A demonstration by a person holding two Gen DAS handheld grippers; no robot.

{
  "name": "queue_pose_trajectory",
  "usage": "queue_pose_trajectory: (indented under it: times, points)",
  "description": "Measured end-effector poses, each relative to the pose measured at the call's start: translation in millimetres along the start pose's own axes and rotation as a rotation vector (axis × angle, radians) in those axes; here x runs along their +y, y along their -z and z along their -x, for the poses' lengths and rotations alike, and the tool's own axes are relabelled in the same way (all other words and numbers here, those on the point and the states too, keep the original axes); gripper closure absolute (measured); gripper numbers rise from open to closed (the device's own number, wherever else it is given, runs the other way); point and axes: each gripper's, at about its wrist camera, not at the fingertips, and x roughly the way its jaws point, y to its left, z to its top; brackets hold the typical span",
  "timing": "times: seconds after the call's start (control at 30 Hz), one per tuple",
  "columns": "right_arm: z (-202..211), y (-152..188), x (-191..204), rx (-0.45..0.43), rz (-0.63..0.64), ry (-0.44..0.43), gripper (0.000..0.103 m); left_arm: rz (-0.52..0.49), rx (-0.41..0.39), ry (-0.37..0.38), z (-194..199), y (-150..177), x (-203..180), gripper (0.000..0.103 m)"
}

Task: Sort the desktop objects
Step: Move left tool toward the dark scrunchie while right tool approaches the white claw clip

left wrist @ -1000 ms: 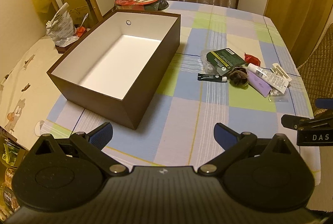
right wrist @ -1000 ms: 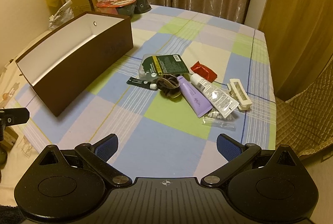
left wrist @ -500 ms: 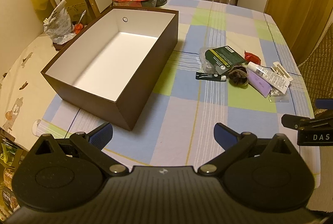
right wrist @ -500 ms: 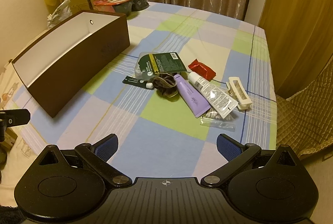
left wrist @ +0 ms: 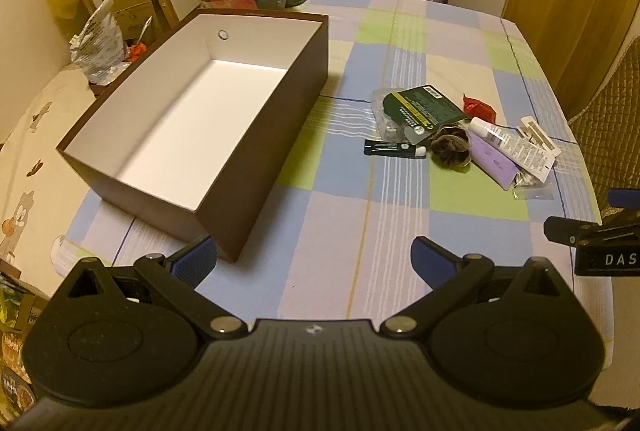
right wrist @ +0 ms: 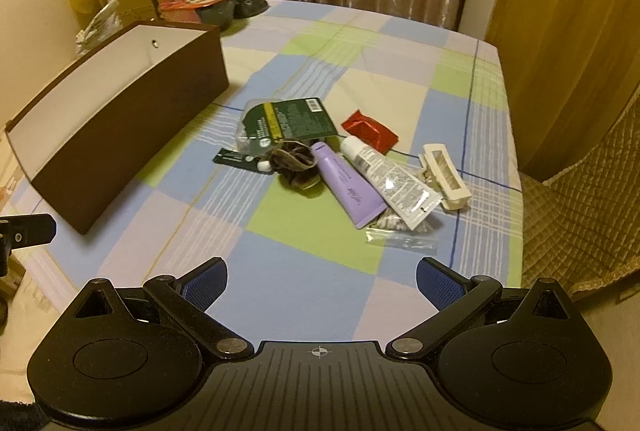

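Evidently nothing is sorted yet: both the left gripper (left wrist: 312, 255) and right gripper (right wrist: 320, 277) hover released, the box (left wrist: 200, 111) empty beside the clutter pile (right wrist: 340, 167) mid-surface.

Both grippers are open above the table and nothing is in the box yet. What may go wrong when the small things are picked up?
1. The purple tube, white tube and hair scrunchie lie touching, so the right gripper may drag a neighbour.
2. The clear bag of cotton swabs lies partly under the tubes; lifting a tube may shift it.
3. The green packet lies flat, so fingers may slip.
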Motion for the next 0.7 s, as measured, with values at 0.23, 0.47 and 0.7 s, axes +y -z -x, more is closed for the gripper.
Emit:
queue_pose_trajectory:
  times: [0.23, 0.47, 0.7]
  points:
    - [-5, 0, -18, 0.007, -0.044, 0.029, 0.000, -0.028, 0.010, 0.015, -15, -12, -12, 0.001]
    - [-13, -2, -39, 0.039, -0.101, 0.025, 0.000, -0.068, 0.029, 0.062, -37, -23, -25, 0.001]
    - [-19, -3, -62, 0.042, -0.152, 0.024, 0.000, -0.104, 0.022, 0.098, -52, -35, -37, 0.001]
